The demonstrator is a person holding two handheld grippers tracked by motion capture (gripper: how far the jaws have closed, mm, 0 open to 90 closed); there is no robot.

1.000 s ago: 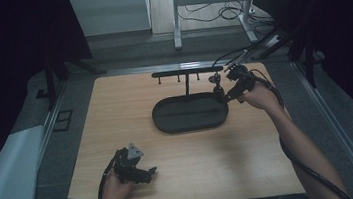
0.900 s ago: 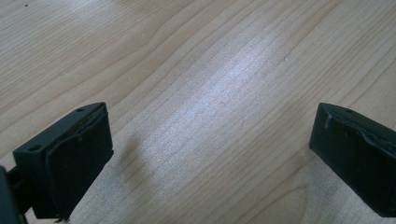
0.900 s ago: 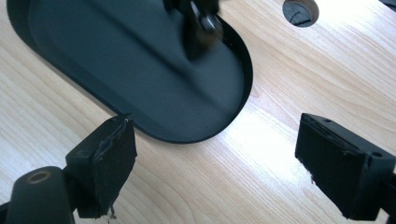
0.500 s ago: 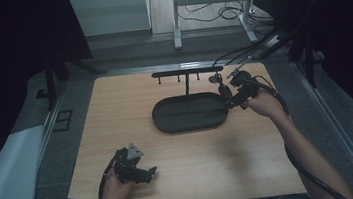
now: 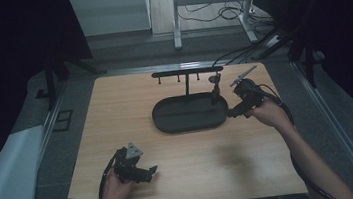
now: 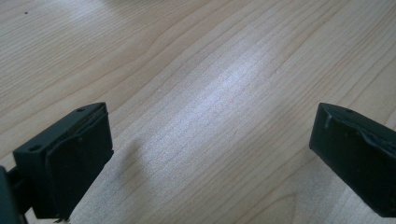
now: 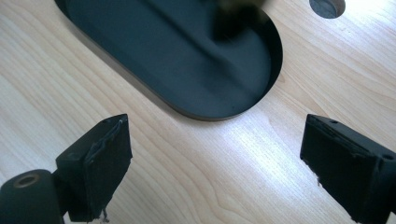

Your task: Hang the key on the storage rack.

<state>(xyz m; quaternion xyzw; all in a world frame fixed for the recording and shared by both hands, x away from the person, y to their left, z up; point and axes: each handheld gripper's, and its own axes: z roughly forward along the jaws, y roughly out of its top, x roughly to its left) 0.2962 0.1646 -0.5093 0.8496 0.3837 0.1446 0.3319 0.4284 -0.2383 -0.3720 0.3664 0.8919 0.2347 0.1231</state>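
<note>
A black oval tray (image 5: 177, 122) lies mid-table, and its right end (image 7: 187, 56) shows in the right gripper view. Behind it stands a black rack with a hook bar (image 5: 186, 71). A small dark object (image 5: 215, 84) hangs from the bar's right end, over the tray's right part; what it is cannot be made out. My right gripper (image 5: 232, 113) is just off the tray's right end, open (image 7: 215, 168) and holding nothing. Near the front left edge my left gripper (image 5: 150, 172) rests low over bare wood, jaws wide open (image 6: 210, 158) and empty.
The wooden table (image 5: 196, 157) has a round hole (image 7: 327, 5) near the tray's right end. A metal frame and cables (image 5: 214, 4) stand on the floor behind the table. A dark rail (image 5: 56, 123) runs along the left side.
The right gripper has drawn back from the rack's right end toward the near side, ending beside the tray's right end. The left gripper has stayed put.
</note>
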